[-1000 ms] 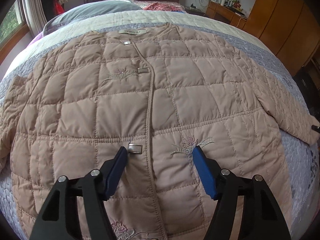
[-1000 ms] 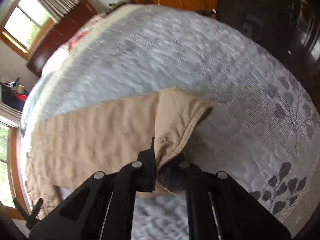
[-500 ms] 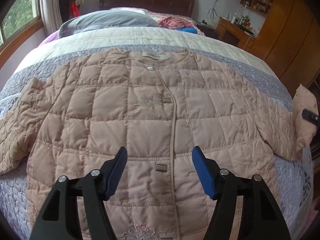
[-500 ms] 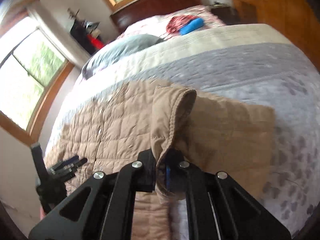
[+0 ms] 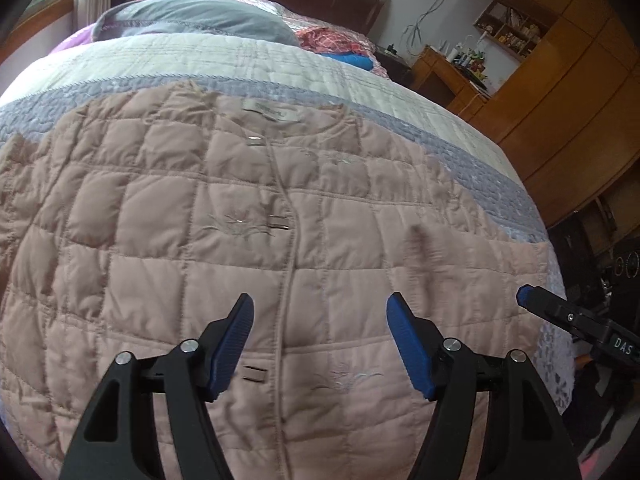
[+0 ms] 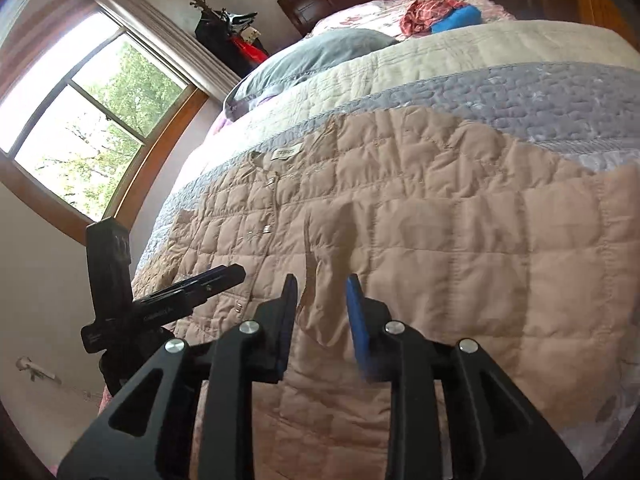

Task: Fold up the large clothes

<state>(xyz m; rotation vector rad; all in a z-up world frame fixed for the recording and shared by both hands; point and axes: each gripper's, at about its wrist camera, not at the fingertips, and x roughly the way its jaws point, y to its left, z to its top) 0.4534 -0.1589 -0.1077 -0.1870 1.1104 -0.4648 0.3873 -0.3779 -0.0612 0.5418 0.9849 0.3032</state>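
A pink-beige quilted jacket (image 5: 224,240) lies front up on the bed, collar toward the pillows. Its right sleeve (image 5: 460,248) is folded in across the body; it also shows in the right wrist view (image 6: 460,248). My left gripper (image 5: 320,340) is open and empty, hovering over the lower front by the placket. My right gripper (image 6: 322,304) is open and empty just above the folded sleeve; its blue-tipped finger enters the left wrist view (image 5: 560,312) from the right. The left gripper (image 6: 188,292) shows in the right wrist view at the left.
The bed has a grey and cream quilted bedspread (image 5: 280,68). A grey pillow (image 5: 192,20) and red and blue items (image 5: 340,46) lie near the headboard. Wooden wardrobes (image 5: 560,100) stand at the right, a window (image 6: 80,120) at the left.
My right gripper carried the sleeve cuff up and across onto the jacket body, then opened and let it go. My left gripper stayed open over the jacket's lower front.
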